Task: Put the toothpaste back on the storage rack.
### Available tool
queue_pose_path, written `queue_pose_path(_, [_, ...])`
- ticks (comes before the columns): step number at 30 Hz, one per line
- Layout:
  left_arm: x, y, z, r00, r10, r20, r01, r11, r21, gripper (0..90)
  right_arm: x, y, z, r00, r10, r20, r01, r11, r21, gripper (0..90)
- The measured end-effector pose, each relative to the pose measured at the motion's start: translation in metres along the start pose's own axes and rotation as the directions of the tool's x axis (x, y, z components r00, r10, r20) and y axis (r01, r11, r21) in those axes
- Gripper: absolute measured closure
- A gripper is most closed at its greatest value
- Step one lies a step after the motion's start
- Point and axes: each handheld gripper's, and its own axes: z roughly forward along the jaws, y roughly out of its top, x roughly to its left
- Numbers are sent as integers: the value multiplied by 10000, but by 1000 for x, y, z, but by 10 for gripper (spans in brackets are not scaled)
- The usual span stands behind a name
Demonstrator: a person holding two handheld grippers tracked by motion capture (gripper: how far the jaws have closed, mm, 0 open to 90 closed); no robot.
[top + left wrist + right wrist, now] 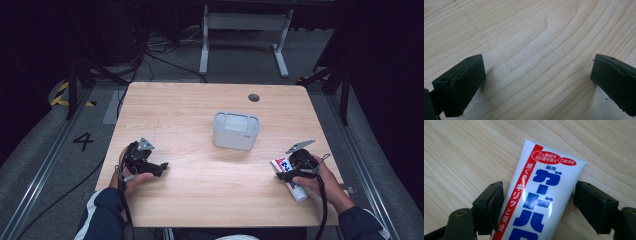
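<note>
A white toothpaste tube (283, 163) (541, 195) with blue and red print lies flat near the right front of the wooden table (200, 195), its cap end (300, 194) towards the person. My right gripper (286, 175) (539, 192) straddles the tube across its width. Both black pads (495, 205) touch the tube's edges, so the gripper is shut on it. My left gripper (162, 167) (537, 80) rests low over bare wood at the left front, its jaws wide open with nothing between them.
A grey rounded-rectangular container (236, 130) stands upright in the middle of the table, between the two grippers and farther back. A dark round hole (254, 97) sits near the far edge. Cables and a white table frame (245, 30) lie on the floor beyond.
</note>
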Motion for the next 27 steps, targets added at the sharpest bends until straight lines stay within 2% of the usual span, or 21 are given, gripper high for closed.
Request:
queue_pose_path(3, [0, 0, 0, 10000, 1, 19, -1, 10000, -18, 1, 1, 6, 0, 9998, -180, -90, 183, 9990, 398, 269])
queue_pose_path(9, [0, 0, 0, 10000, -1, 5, 1, 10000, -4, 1, 1, 16, 2, 9998, -172, -98, 182, 9934, 1131, 275])
queue_pose_path(14, [0, 0, 0, 10000, 0, 1, 0, 10000, 0, 1, 1, 21, 3, 9997, -223, -72, 231, 9891, 1456, 276])
queue_pose_path(21, [0, 0, 0, 10000, -1, 20, 1, 10000, -18, 1, 2, 22, 3, 9996, -261, -68, 268, 9894, 1430, 280])
queue_pose_path(27, [0, 0, 0, 10000, -13, 19, 13, 10000, -22, 1, 3, 21, 2, 9993, -361, -77, 368, 9886, 1461, 325])
